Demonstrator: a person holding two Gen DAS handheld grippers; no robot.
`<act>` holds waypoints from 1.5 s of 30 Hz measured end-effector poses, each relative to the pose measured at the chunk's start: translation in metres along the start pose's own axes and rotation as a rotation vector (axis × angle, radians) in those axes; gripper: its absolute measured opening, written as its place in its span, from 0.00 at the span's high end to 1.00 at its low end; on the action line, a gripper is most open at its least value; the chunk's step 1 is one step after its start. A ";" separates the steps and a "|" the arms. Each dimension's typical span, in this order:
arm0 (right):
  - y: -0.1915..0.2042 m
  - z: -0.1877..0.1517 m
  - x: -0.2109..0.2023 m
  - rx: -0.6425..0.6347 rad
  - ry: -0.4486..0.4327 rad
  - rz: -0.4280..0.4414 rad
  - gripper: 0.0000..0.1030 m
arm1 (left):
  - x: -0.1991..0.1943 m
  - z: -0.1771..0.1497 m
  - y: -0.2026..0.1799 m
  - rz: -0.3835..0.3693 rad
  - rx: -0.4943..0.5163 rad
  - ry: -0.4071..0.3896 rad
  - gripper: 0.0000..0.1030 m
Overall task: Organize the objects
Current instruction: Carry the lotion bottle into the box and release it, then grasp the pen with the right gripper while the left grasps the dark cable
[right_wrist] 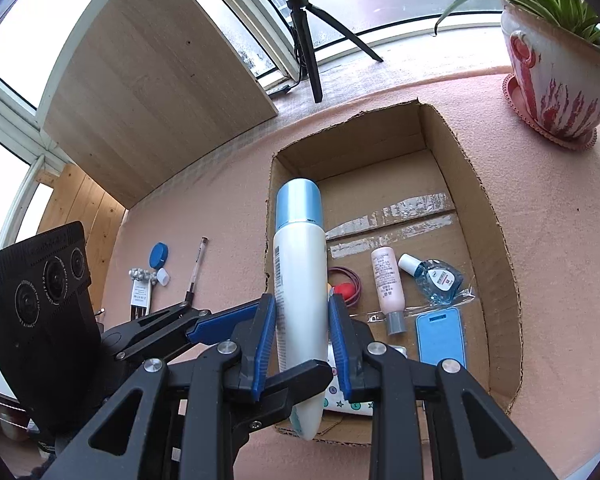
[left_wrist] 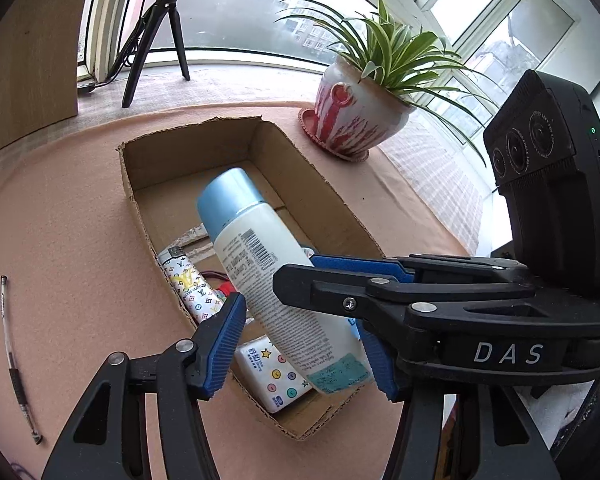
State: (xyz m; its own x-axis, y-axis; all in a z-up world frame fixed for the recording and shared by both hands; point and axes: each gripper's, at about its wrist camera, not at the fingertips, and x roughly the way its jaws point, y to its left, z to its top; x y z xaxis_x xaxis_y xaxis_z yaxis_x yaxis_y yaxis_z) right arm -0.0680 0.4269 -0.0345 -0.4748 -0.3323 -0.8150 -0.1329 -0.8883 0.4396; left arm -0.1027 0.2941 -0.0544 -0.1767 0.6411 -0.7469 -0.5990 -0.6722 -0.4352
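Black two-finger grippers with blue ribbed pads fill the foreground: the right gripper has its fingers clamped on the lower body of a tall white plastic bottle with a light-blue cap, while the left gripper straddles the same bottle, its fingers spread wider, pads just beside it. That bottle hangs tilted over an open brown cardboard box on the pink-covered counter. Inside lie a blue phone case, a pink tube and a small blue bottle.
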 end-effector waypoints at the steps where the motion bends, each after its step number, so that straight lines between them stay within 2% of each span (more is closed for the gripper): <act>1: 0.000 0.000 0.000 -0.003 -0.008 -0.014 0.71 | -0.001 -0.001 0.001 0.015 0.000 0.001 0.40; 4: 0.002 0.000 -0.005 -0.009 -0.043 -0.062 0.49 | -0.003 -0.004 0.009 0.061 -0.018 0.024 0.38; 7: 0.004 0.000 -0.009 -0.012 -0.064 -0.091 0.49 | -0.010 -0.008 0.020 0.090 -0.040 0.030 0.37; 12: 0.009 -0.001 -0.010 -0.002 -0.067 -0.093 0.49 | -0.034 -0.020 0.036 0.158 -0.062 0.025 0.24; 22: 0.051 -0.011 0.000 -0.086 -0.060 -0.095 0.49 | -0.090 -0.069 0.109 0.319 -0.174 0.066 0.22; 27: 0.074 -0.018 0.017 -0.127 -0.023 -0.063 0.49 | -0.123 -0.096 0.143 0.397 -0.226 0.058 0.22; 33: 0.105 -0.026 0.046 -0.180 0.041 -0.035 0.49 | -0.148 -0.127 0.179 0.452 -0.284 0.071 0.22; 36: 0.122 -0.030 0.064 -0.212 0.077 -0.031 0.49 | -0.151 -0.141 0.194 0.463 -0.302 0.104 0.23; 38: 0.133 -0.032 0.076 -0.233 0.102 -0.032 0.49 | -0.149 -0.147 0.200 0.459 -0.314 0.129 0.31; 45: 0.167 -0.032 0.122 -0.298 0.178 -0.065 0.49 | -0.148 -0.160 0.219 0.442 -0.344 0.171 0.47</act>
State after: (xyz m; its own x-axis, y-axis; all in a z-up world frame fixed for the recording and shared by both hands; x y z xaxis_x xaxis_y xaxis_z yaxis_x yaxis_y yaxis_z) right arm -0.1207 0.2277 -0.0723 -0.3113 -0.2988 -0.9021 0.1144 -0.9542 0.2766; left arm -0.0830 -0.0074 -0.1193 -0.2068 0.2226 -0.9527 -0.2043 -0.9621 -0.1804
